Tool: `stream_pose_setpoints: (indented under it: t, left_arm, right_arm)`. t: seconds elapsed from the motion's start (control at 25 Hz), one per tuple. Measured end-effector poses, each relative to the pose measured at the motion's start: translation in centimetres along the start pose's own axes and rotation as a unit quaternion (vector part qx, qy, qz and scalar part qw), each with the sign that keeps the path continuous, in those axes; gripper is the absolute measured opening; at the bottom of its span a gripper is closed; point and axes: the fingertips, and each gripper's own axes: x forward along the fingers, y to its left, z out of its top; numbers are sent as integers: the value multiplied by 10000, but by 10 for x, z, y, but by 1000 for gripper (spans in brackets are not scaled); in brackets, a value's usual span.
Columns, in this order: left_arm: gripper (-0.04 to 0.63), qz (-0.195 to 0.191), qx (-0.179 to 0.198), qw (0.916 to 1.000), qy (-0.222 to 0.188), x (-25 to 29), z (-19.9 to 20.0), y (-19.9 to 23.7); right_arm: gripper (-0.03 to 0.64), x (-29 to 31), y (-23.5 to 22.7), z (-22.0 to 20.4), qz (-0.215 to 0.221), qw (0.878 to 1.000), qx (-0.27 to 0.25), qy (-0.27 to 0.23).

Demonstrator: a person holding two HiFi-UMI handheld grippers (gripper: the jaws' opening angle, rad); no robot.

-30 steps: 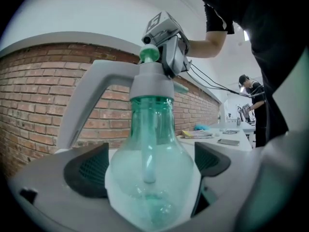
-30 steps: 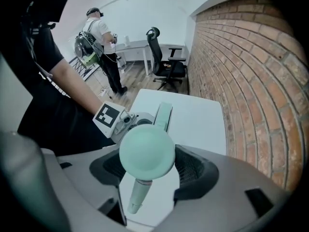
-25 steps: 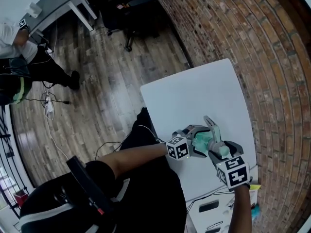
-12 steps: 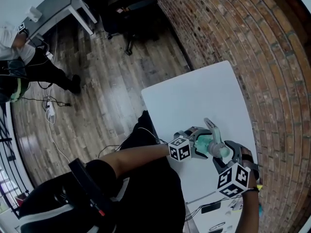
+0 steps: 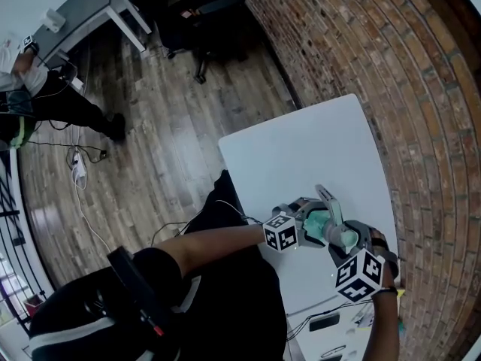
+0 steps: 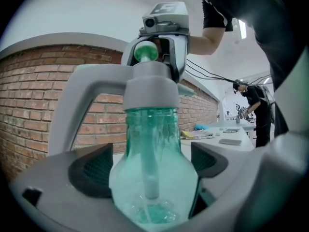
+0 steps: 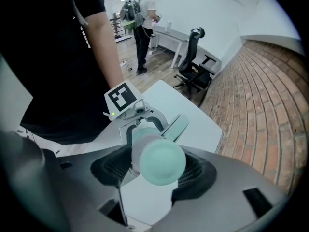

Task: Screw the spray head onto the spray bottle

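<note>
A translucent green spray bottle (image 6: 154, 178) stands upright on the white table (image 5: 301, 149). My left gripper (image 6: 152, 166) reaches in level from the left; its jaws have just been closing and the pads now press the bottle's sides. The grey spray head (image 6: 149, 88) with a mint cap (image 7: 157, 161) sits on the bottle's neck, its trigger (image 5: 327, 195) pointing away from me. My right gripper (image 7: 154, 170) points straight down over it, shut on the spray head. From the head view the bottle (image 5: 319, 220) sits between the left gripper (image 5: 310, 228) and the right gripper (image 5: 346, 238).
A brick wall (image 5: 391, 74) runs along the table's far and right sides. Wooden floor (image 5: 165, 126) lies to the left, with an office chair (image 5: 199, 21), a desk and a person (image 5: 30, 96) further off. Small clutter lies off the table's near right corner (image 5: 391, 318).
The right gripper has rolled about the spray head, its marker cube swinging round. The left gripper and the bottle have stayed in place.
</note>
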Motion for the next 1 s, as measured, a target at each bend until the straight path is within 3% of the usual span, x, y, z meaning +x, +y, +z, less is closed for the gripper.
stream_pose_setpoints:
  t: [0.08, 0.2, 0.32, 0.44, 0.6, 0.76, 0.88, 1.0]
  left_arm:
    - [505, 38, 3, 10000, -5, 0, 0, 0]
    - [503, 70, -1, 10000, -4, -1, 1, 0]
    - [503, 97, -17, 9999, -21, -3, 1, 0]
    - [503, 97, -32, 9999, -25, -3, 0, 0]
    - [503, 79, -41, 10000, -42, -3, 0, 0]
    - [503, 80, -43, 9999, -46, -2, 0, 2]
    - [503, 79, -45, 9999, -49, -1, -1, 2]
    - [503, 81, -50, 9999, -64, -1, -1, 1]
  right_arm:
    - [272, 2, -2, -1, -46, 9962, 868, -112]
    - [272, 2, -5, -1, -261, 9799, 1956, -303]
    - [272, 2, -6, 0, -408, 9650, 2550, -453]
    - [272, 1, -8, -1, -504, 9618, 2645, -485]
    - [272, -7, -5, 3, -515, 9833, 1720, -289]
    - [272, -34, -3, 23, -221, 9952, 655, -690]
    - [272, -51, -4, 29, -89, 9954, -454, -841]
    - [272, -49, 2, 17, 57, 9830, -1798, -380]
